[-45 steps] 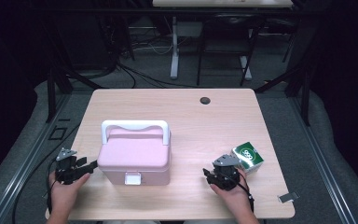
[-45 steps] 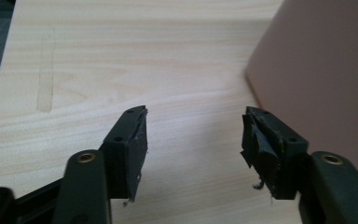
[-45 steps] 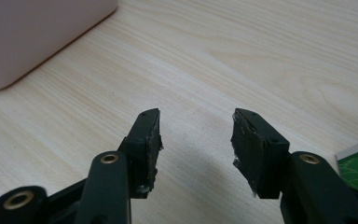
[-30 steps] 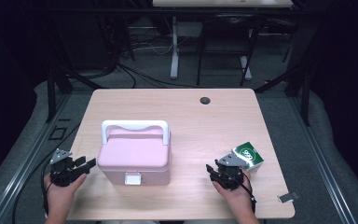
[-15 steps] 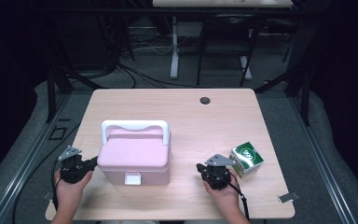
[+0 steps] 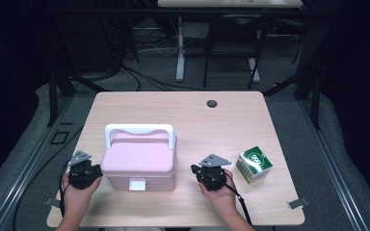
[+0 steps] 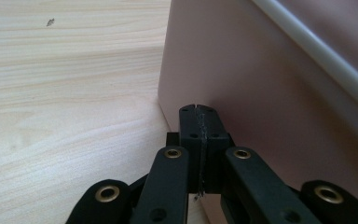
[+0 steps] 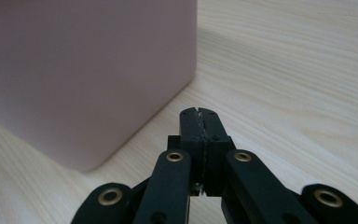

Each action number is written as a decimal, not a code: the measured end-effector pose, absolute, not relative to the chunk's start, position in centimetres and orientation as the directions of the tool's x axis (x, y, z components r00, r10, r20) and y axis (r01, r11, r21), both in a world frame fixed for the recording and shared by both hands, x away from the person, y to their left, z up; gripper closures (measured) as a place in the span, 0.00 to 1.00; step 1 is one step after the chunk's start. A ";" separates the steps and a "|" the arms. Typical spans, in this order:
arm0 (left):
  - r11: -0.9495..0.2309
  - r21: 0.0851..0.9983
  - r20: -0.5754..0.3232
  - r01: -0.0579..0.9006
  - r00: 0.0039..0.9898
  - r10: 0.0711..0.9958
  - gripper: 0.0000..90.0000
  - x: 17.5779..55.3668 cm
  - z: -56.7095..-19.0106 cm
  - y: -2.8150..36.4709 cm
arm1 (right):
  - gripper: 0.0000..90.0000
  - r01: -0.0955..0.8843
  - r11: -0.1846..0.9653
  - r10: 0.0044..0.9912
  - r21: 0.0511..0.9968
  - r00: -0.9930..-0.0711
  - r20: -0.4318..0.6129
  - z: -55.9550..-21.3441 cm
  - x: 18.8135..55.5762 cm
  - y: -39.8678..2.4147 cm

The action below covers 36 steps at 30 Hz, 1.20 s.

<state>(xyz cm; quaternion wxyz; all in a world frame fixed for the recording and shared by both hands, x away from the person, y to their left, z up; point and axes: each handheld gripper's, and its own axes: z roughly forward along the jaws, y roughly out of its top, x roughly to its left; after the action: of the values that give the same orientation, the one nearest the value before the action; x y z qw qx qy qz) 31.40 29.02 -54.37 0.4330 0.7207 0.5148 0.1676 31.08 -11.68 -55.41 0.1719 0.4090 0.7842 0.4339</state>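
A pale pink plastic lidded box with a white carry handle (image 6: 139,159) stands on the light wooden worktop (image 6: 188,115), between the two grippers. The left gripper (image 6: 95,172) is just beside its left wall, the right gripper (image 6: 194,169) near its right; both jaws are fully closed, holding nothing.

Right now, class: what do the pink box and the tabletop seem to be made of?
The pink box looks like moulded plastic: matte, evenly coloured walls, rounded corners, a white handle and front latch. The tabletop looks like pale wood or wood-look laminate: straight grain lines, smooth satin surface; which one cannot be told.
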 end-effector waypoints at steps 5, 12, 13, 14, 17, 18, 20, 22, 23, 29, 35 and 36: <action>-0.091 0.794 -0.223 0.601 0.428 0.876 1.00 31.4 -54.5 28.9 | 1.00 0.510 0.275 0.781 0.815 -0.613 0.120 -55.4 31.6 -10.1; -0.085 0.781 -0.261 0.618 0.448 0.855 1.00 31.3 -54.4 27.7 | 1.00 0.513 0.245 0.785 0.823 -0.603 0.142 -55.2 31.6 -9.5; -0.078 0.779 -0.268 0.622 0.443 0.855 1.00 31.1 -54.3 27.2 | 1.00 0.514 0.252 0.794 0.820 -0.594 0.128 -55.1 31.5 -9.7; -0.078 0.779 -0.268 0.622 0.443 0.855 1.00 31.1 -54.3 27.2 | 1.00 0.514 0.252 0.794 0.820 -0.594 0.128 -55.1 31.5 -9.7; -0.072 0.777 -0.288 0.625 0.455 0.843 1.00 31.0 -54.3 26.6 | 1.00 0.525 0.245 0.792 0.815 -0.594 0.144 -55.0 31.1 -10.7; -0.078 0.778 -0.285 0.623 0.461 0.840 1.00 30.9 -54.2 26.3 | 1.00 0.525 0.245 0.792 0.815 -0.594 0.144 -55.0 31.1 -10.7; -0.095 0.777 -0.277 0.623 0.472 0.837 1.00 30.7 -54.1 25.7 | 1.00 0.525 0.241 0.803 0.816 -0.581 0.136 -55.0 30.7 -11.3; -0.105 0.775 -0.277 0.623 0.485 0.830 1.00 30.4 -54.0 25.1 | 1.00 0.530 0.240 0.807 0.813 -0.575 0.136 -55.0 30.3 -11.9; -0.119 0.775 -0.277 0.621 0.502 0.820 1.00 30.2 -54.0 24.4 | 1.00 0.531 0.244 0.807 0.812 -0.575 0.133 -55.0 29.9 -12.6; -0.138 0.775 -0.285 0.617 0.536 0.795 1.00 29.8 -54.0 22.7 | 1.00 0.545 0.233 0.818 0.806 -0.558 0.140 -54.8 28.9 -14.7; -0.158 0.776 -0.272 0.611 0.550 0.790 1.00 29.6 -54.1 21.3 | 1.00 0.566 0.189 0.836 0.803 -0.521 0.170 -54.9 27.8 -16.2; -0.158 0.774 -0.275 0.613 0.550 0.788 1.00 29.6 -54.1 21.2 | 1.00 0.558 0.200 0.830 0.805 -0.534 0.164 -54.9 27.8 -16.2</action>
<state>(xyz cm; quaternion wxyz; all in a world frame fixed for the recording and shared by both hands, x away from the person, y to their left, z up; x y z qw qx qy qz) 29.60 21.21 -54.06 0.4534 0.7546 0.4643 0.0965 27.78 -16.24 -54.86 0.1552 0.4573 0.7589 0.4370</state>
